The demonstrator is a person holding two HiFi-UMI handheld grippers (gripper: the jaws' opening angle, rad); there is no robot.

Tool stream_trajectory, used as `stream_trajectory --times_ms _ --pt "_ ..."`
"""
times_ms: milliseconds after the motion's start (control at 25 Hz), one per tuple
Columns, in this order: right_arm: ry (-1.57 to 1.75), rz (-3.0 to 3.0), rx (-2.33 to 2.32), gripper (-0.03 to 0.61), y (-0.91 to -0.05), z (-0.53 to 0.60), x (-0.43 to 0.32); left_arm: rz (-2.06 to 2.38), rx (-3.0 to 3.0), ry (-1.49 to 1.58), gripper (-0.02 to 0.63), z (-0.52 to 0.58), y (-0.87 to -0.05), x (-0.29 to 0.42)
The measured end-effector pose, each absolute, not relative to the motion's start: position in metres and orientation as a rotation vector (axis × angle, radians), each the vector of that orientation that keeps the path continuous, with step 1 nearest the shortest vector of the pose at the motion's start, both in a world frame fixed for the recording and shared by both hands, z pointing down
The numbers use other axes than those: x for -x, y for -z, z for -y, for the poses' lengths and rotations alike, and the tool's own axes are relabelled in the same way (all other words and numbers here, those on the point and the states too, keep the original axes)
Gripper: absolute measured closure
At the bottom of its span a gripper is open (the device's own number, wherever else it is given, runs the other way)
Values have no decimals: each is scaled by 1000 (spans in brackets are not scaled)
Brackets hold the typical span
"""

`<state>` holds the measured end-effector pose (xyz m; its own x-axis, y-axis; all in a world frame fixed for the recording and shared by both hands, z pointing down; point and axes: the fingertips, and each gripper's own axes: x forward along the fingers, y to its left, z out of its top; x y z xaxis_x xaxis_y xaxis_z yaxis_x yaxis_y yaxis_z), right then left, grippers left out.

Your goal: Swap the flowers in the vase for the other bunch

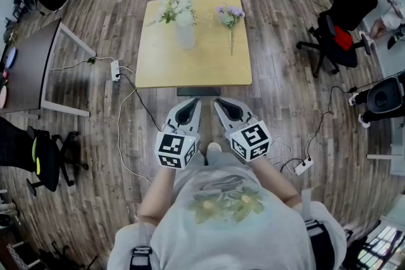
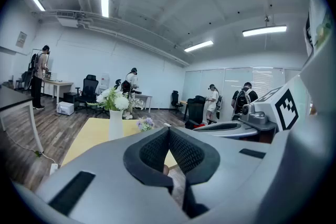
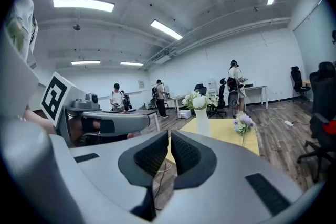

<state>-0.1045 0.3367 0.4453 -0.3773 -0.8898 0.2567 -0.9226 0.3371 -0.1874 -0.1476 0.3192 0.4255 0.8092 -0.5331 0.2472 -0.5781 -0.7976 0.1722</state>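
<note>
- Both grippers are parked side by side close to the person's body. They're over the wood floor (image 1: 95, 110), well short of the near edge of the table (image 1: 190, 66).
- The left gripper (image 1: 190, 105) has its fingers pressed together, with nothing between them.
- Same deal for the right gripper (image 1: 226, 105): fingers closed up tight and empty.
- The vase (image 1: 185, 35) is white and stands upright on the yellow table, toward the far left part of the top.
- The white flowers (image 1: 176, 8) with green leaves are sitting in the vase.
- The purple bunch (image 1: 230, 16) lies flat on the table to the right of the vase, not touching it. Its blooms are at the far end and its stem points back toward the person.
- On the floor left of the table there's a power strip (image 1: 116, 70) with cables (image 1: 130, 104) trailing off it.
- A black office chair (image 1: 338, 28) stands off to the right.
- The gripper views show a few people (image 2: 131, 84) standing at desks in the background.
</note>
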Motion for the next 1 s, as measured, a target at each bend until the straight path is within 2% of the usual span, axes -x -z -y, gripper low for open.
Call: stream_trajectory --times_ms 480,1000 --pt "-428 2505 -1708 528 -442 -346 87 866 -2756 -254 595 -326 -428 131" --pt "-431 2501 -1696 528 -453 -356 32 875 -2742 -238 595 -333 -437 89"
